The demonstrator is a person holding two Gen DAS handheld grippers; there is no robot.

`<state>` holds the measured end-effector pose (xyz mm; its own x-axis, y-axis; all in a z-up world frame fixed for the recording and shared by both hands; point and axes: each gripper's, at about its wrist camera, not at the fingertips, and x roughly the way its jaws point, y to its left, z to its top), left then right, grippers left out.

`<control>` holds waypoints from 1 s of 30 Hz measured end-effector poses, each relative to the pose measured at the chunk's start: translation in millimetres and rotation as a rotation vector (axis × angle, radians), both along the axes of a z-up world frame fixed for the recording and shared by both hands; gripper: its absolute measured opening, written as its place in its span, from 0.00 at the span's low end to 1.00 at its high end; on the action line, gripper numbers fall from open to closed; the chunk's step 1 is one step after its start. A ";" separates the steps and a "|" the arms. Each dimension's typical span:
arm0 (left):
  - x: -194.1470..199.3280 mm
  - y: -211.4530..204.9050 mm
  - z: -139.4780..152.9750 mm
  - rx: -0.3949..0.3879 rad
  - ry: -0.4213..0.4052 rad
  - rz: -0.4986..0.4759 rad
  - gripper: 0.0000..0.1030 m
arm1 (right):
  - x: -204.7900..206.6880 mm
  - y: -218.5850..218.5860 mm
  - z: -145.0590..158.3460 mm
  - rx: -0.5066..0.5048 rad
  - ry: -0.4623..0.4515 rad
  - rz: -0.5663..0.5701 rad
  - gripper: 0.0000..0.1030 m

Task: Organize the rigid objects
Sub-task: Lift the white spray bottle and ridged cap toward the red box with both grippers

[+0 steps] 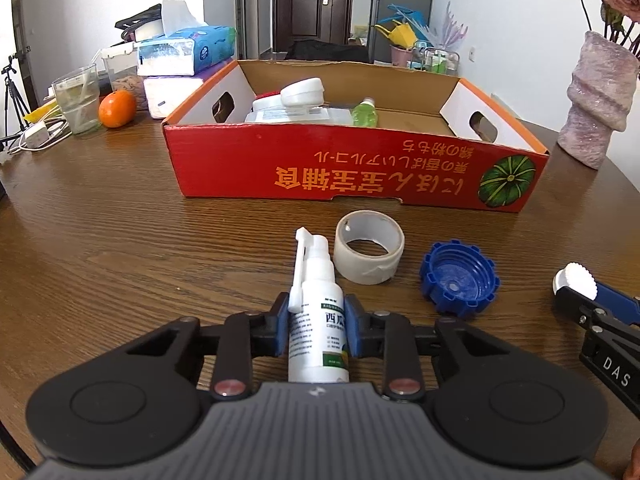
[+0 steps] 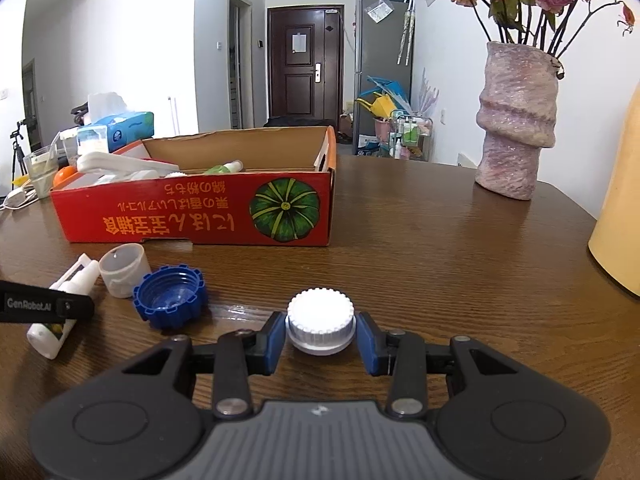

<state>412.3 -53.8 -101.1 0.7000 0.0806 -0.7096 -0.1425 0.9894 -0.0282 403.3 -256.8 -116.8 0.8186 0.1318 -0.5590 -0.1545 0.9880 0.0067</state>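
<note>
Filling wooden table (image 2: 420,248) — red box (image 2: 192,216), vase (image 2: 516,128)

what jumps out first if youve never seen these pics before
The big red cardboard box with the green pumpkin print sits mid-table, already holding a few items. In front of it, the left gripper is clamped on a white spray bottle, while the right gripper brackets a white ridged cap. A tape roll and a blue cap lie between them, and a pink vase of dried roses stands far right.
</note>
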 end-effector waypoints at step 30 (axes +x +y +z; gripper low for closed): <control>-31.4 -2.6 48.2 -0.006 -0.147 -0.074 0.28 | -53.7 36.2 31.9 0.059 -0.201 -0.021 0.37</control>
<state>380.9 -56.4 -52.9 0.8005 0.0213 -0.5990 -0.0633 0.9968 -0.0491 349.6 -220.5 -84.9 0.9160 0.1411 -0.3755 -0.1377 0.9898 0.0358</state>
